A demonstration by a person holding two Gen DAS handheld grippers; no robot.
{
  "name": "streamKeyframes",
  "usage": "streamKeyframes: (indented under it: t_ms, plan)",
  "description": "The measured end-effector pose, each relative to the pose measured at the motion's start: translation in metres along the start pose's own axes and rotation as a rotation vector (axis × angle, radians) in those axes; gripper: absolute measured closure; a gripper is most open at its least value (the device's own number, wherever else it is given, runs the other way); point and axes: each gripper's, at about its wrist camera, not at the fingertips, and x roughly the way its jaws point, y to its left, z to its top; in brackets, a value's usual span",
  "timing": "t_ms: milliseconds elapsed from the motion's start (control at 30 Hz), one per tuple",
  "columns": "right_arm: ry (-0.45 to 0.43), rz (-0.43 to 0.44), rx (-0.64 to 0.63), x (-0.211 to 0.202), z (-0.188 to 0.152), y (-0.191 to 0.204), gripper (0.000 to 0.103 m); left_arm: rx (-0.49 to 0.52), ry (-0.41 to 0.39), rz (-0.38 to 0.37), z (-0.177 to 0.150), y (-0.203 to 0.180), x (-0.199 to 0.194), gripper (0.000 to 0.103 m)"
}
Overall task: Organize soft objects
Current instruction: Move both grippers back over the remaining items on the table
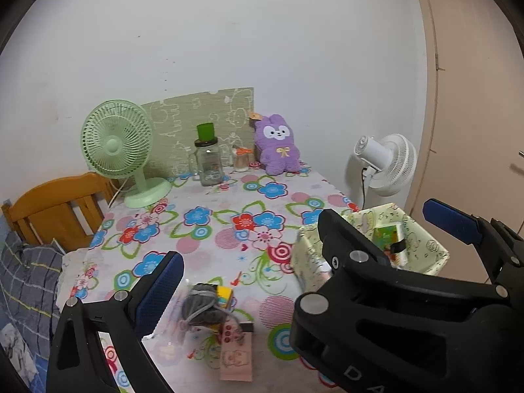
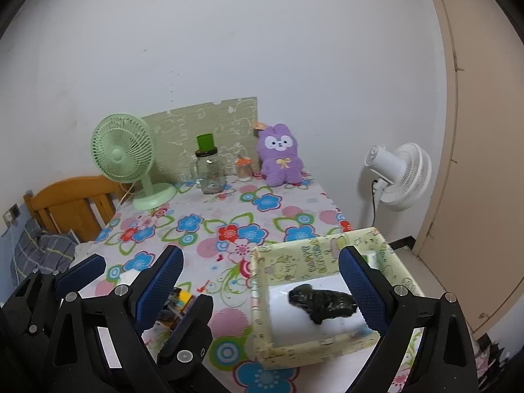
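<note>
- One dark soft object point(image 2: 322, 304) lies inside the patterned box point(image 2: 262, 294), on its white floor
- Right claw point(image 2: 262, 294) is spread wide over the box, grasping nothing
- Left claw point(image 2: 139, 290), left of the box, looks parted; its grip I cannot tell
- Grey bundle point(image 1: 199, 308) lies on the flowered desk point(image 1: 209, 222) left of the box
- Purple plush point(image 2: 280, 157) sits far behind the box, by the wall
</note>
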Motion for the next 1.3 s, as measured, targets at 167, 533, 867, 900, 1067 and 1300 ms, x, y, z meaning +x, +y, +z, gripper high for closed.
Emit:
streamKeyframes:
  t_ms: [167, 533, 867, 900, 1067, 1300]
  plan:
    - [-0.017, 0.034, -0.018, 0.001, -0.006, 0.015, 0.006, -0.001, 0.008, 0.018, -0.009, 0.015, -0.001, 0.002]
    - [0.026, 0.086, -0.057, 0.016, -0.022, 0.045, 0.006, -0.035, 0.039, 0.041, -0.029, 0.042, 0.004, 0.002]
    - [0.065, 0.111, -0.094, 0.036, -0.036, 0.064, 0.006, -0.062, 0.082, 0.051, -0.045, 0.06, 0.019, 0.002]
    - [0.072, 0.116, -0.095, 0.039, -0.037, 0.066, 0.006, -0.065, 0.087, 0.054, -0.046, 0.062, 0.021, 0.002]
    - [0.097, 0.139, -0.107, 0.051, -0.042, 0.076, 0.006, -0.079, 0.108, 0.071, -0.051, 0.073, 0.029, 0.002]
    - [0.13, 0.155, -0.121, 0.067, -0.049, 0.088, 0.006, -0.099, 0.137, 0.076, -0.059, 0.087, 0.042, 0.002]
